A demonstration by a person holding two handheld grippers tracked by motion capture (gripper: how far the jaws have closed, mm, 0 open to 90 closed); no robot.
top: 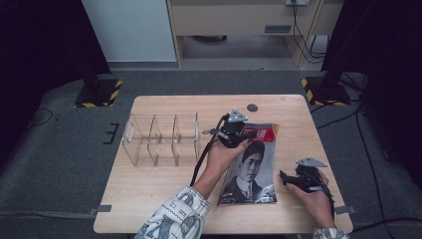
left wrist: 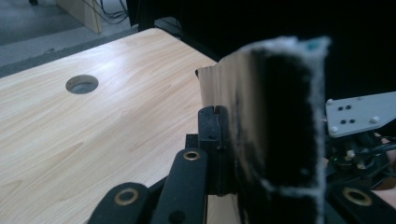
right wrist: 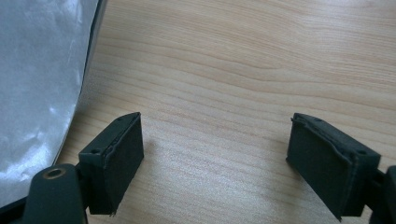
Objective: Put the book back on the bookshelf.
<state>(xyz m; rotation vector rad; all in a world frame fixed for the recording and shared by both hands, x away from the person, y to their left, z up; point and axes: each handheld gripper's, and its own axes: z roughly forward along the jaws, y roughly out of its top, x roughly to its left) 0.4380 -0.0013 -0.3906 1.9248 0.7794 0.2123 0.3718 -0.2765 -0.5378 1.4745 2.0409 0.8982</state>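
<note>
The magazine (top: 250, 167), its cover a black-and-white portrait under a red title band, lies on the right half of the wooden table (top: 164, 184), right of a clear plastic organizer (top: 160, 138). The left gripper (top: 234, 130) is clamped on its top edge, lifting it. The right gripper (top: 286, 178) rests beside its right edge, jaws wide apart over bare wood.

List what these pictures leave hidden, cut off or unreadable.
- Magazine: its red title is too small to read in the high view; the left hand covers part of its left edge.
- Left gripper: in the left gripper view its near pad, blurred, blocks the gripped magazine edge.
- Magazine cover in the right gripper view: cut off at the left edge, washed out by glare.
- Organizer: its contents, if any, cannot be told through the clear walls.
</note>
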